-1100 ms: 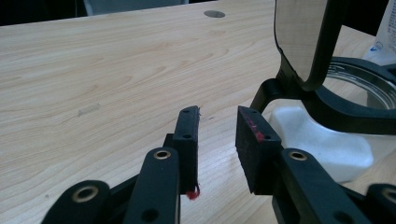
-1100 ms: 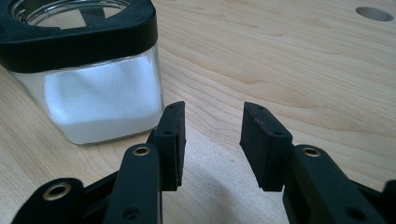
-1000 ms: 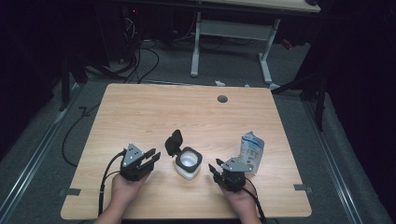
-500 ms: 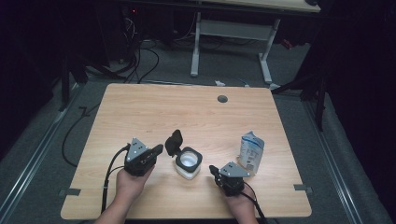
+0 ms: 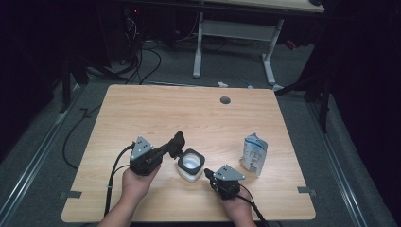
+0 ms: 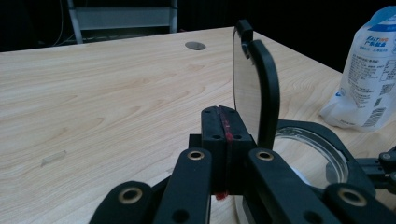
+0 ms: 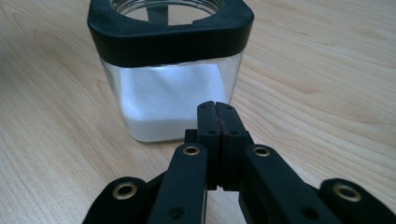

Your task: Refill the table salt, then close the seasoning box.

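At the near middle of the table (image 5: 156,109), an open jar (image 5: 190,165) is sitting, its hinged lid (image 6: 254,88) standing up. The left gripper (image 5: 176,142) and right gripper (image 5: 207,173) are flanking it, jaws together, empty. Judging by this, swinging the lid shut comes next.

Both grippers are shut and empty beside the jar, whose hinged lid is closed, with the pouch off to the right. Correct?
Not quite: the lid stands open, upright above the jar, as the left gripper view shows. The rest holds: left gripper and right gripper shut, empty; pouch at right.
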The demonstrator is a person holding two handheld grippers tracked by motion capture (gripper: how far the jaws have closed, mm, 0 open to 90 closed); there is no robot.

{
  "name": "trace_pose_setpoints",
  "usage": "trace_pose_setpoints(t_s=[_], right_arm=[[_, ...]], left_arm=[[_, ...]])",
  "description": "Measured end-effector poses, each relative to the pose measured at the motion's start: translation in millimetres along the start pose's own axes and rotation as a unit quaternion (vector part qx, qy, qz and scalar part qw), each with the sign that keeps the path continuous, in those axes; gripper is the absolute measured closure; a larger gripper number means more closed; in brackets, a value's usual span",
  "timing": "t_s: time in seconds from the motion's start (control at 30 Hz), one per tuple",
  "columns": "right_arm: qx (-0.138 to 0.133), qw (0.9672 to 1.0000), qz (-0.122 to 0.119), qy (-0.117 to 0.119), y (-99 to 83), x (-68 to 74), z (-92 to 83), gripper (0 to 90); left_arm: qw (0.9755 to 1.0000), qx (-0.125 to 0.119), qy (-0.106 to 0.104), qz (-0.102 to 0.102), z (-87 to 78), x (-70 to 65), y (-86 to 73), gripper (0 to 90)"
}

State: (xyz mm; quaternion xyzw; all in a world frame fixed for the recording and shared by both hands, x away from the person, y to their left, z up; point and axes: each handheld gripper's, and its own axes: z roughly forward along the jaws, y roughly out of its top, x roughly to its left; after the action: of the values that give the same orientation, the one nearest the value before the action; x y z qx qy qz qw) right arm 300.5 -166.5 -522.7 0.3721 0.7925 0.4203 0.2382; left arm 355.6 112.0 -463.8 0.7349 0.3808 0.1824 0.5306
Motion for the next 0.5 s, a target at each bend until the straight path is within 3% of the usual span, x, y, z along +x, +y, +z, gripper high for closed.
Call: trace_pose_setpoints(t_s=[0.5], right_arm=[[0.001,0.9999,-0.008,0.008,1.1,5.2,2.4,89.7]], left_arm=[[1.0,-0.004,-0.001,0.0,-0.9,-3.2,1.2,89.9]])
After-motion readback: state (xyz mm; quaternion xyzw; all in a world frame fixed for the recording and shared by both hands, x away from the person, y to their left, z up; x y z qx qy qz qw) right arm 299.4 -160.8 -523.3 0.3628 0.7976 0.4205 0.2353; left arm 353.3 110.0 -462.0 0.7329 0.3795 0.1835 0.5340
